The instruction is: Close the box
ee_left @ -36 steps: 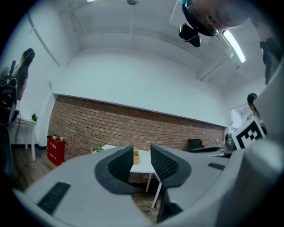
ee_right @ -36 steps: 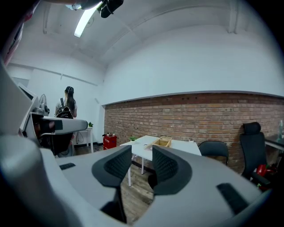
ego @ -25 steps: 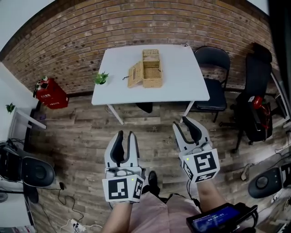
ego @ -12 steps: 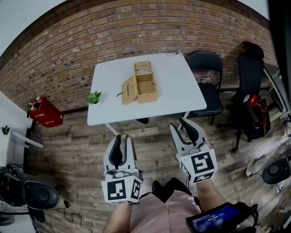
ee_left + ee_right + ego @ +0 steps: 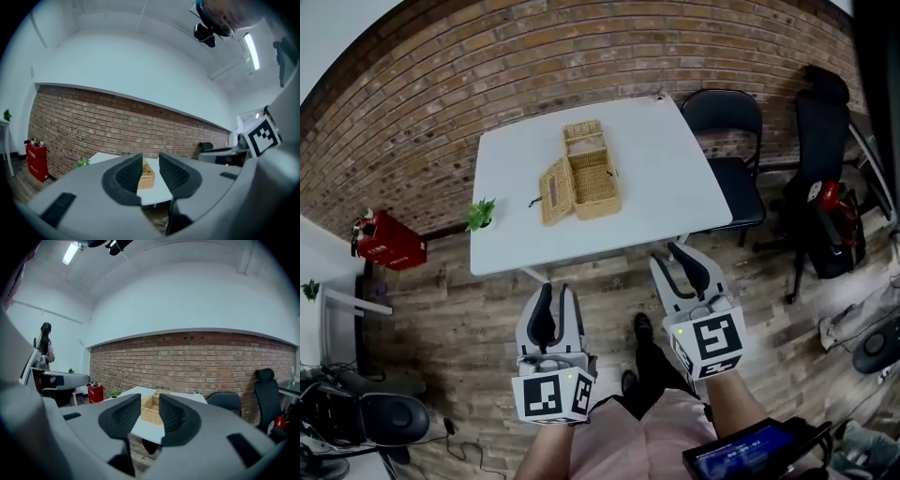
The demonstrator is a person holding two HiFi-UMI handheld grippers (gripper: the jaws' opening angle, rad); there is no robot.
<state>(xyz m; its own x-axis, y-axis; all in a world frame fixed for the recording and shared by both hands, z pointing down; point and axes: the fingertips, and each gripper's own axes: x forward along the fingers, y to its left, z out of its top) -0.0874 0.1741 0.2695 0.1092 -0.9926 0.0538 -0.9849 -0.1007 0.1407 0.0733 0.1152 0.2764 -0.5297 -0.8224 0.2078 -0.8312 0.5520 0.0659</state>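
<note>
The wicker box (image 5: 592, 173) sits open near the middle of the white table (image 5: 675, 178), one woven flap (image 5: 555, 190) folded out flat on its left and another woven panel (image 5: 584, 132) lying at its far end. Both grippers are well short of it, over the wooden floor on the near side of the table. The left gripper (image 5: 558, 292) has its jaws moderately apart with nothing between them; the right gripper (image 5: 670, 258) has jaws that have just been closing a little, yet they stand apart and empty too. The step in hand looks like the approach. To close the box cleanly, slip one jaw under the free edge of the side flap and swing it over on its hinge, while the other gripper steadies the body, since light wicker probably slides on a smooth top. A small plant (image 5: 480, 214) stands at the table's left edge and a black chair (image 5: 724, 117) at its right. No lettering is legible anywhere; the cubes show only square markers.
</note>
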